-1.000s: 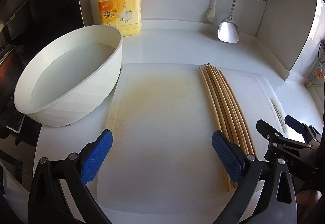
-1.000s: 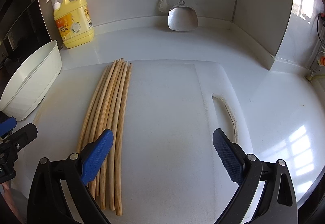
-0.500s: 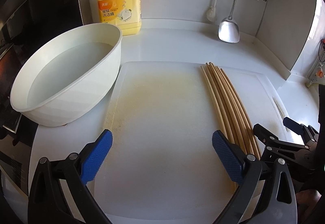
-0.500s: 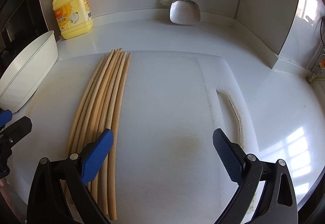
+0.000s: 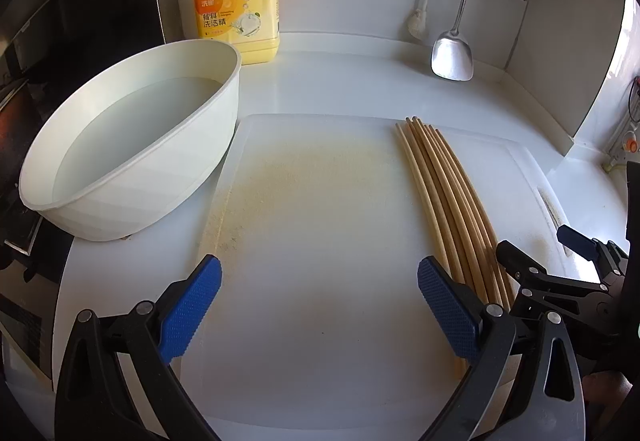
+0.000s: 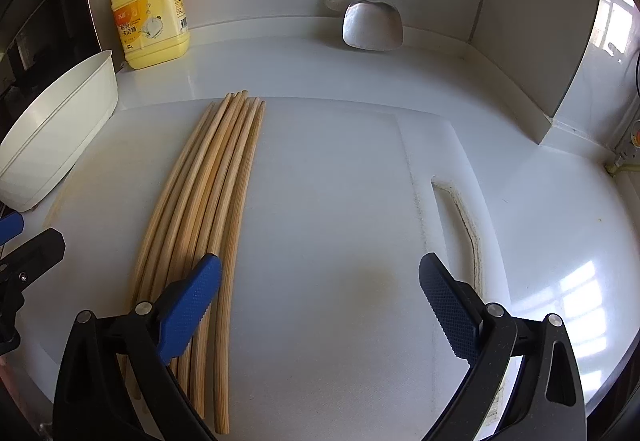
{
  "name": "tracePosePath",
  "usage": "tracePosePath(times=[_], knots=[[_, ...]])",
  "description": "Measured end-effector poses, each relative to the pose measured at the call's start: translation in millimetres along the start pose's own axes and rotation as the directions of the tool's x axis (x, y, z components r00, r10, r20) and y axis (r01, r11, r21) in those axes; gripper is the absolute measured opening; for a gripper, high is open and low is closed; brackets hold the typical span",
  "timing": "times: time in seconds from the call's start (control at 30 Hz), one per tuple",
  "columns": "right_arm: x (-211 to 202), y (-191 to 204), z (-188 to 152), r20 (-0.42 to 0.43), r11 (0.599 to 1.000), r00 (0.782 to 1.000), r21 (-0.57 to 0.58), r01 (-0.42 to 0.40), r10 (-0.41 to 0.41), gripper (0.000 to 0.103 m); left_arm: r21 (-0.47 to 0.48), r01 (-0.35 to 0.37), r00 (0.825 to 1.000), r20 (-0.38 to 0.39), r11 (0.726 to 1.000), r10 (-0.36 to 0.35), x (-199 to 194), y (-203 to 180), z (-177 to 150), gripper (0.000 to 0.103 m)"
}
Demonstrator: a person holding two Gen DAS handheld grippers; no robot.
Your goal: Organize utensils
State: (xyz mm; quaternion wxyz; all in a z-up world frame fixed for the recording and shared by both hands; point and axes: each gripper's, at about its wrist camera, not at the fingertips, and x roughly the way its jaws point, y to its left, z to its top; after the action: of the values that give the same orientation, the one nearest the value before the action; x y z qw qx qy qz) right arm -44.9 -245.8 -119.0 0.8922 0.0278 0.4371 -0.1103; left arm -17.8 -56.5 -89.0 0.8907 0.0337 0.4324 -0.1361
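Observation:
Several long wooden chopsticks lie side by side on a white cutting board. My left gripper is open above the board's near part, with the chopsticks just beyond its right finger. My right gripper is open too; its left finger hangs over the near ends of the chopsticks. Nothing sits between either pair of fingers. The right gripper also shows at the right edge of the left wrist view.
A white basin holding water stands left of the board. A yellow dish soap bottle stands by the back wall. A metal spatula hangs at the back right. A board handle slot lies to the right.
Both grippers have drifted slightly back and up, so the board and chopsticks sit a little farther off in both views. Fingers stay open; the chopsticks have not moved.

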Motion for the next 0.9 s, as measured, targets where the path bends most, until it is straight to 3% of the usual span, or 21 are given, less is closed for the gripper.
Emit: tracePosePath(times=[0.4,0.6,0.9], knots=[[4.4,4.1,3.5,0.021,0.998,1.000,-0.057,0.023,-0.022,0.094,-0.002,0.013,1.000,-0.007,1.000,-0.013,5.5,-7.4,-0.8,0.097],[4.1,-24.4,3.0,0.021,0.997,0.996,0.009,0.081,-0.081,0.094,-0.004,0.017,1.000,-0.002,1.000,-0.018,5.1,-9.6,-0.7,0.097],[10.7,-27.2,11.3,0.031,0.998,0.999,-0.055,-0.008,0.010,0.093,-0.005,0.032,0.999,0.000,0.999,-0.032,15.5,-18.3,2.5,0.097]])
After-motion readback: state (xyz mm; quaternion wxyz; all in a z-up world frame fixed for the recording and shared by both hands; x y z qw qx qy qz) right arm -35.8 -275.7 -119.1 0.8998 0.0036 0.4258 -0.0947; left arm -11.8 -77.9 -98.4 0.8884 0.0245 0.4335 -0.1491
